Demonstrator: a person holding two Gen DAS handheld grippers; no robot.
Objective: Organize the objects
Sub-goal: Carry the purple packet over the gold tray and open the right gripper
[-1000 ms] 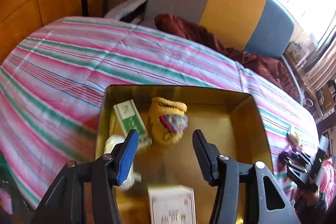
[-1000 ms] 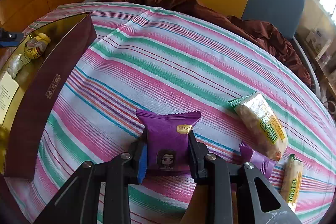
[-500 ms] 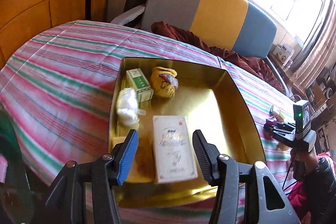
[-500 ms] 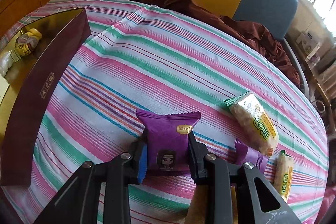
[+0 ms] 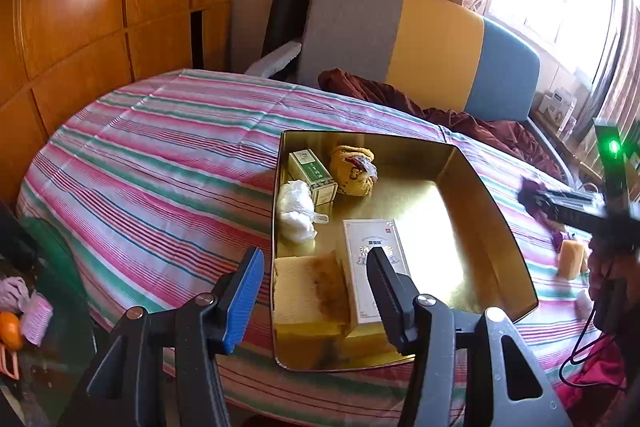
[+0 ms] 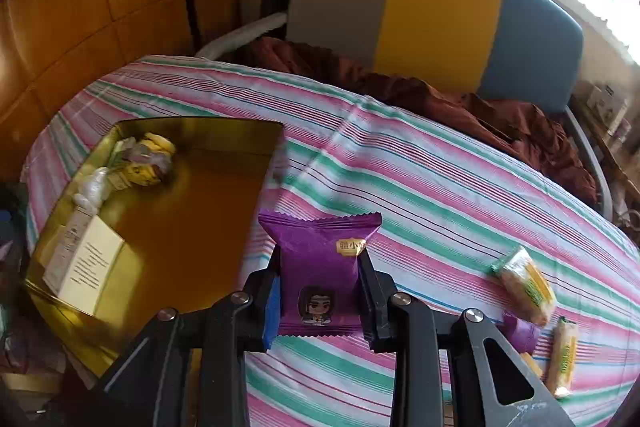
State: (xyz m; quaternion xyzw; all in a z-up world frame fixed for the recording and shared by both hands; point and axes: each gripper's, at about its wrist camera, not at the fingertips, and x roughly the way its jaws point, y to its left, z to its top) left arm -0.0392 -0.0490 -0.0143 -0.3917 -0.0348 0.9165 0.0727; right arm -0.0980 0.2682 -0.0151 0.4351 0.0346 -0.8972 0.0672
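1. The right tongs (image 6: 320,301) are clenching a purple snack packet (image 6: 320,267), pads pressing on both of its sides, and are holding it above the striped bench (image 6: 420,187), just at 3 o'clock of the gold tray (image 6: 192,211).
2. The left tongs (image 5: 316,291) are hanging about half open and are gripping nothing, above the tray's (image 5: 460,227) near edge.
3. In the left wrist view, five things are lying in the tray: one green box (image 5: 312,173), one yellow pouch (image 5: 354,171), one white plastic bundle (image 5: 298,211), one white carton (image 5: 374,267) and one sponge-like yellow block (image 5: 308,287).
4. At 4 o'clock of the held packet, two yellow-green snack packs (image 6: 526,285) are lying on the bench, with one more purple packet (image 6: 520,337) partly hidden behind the tongs.
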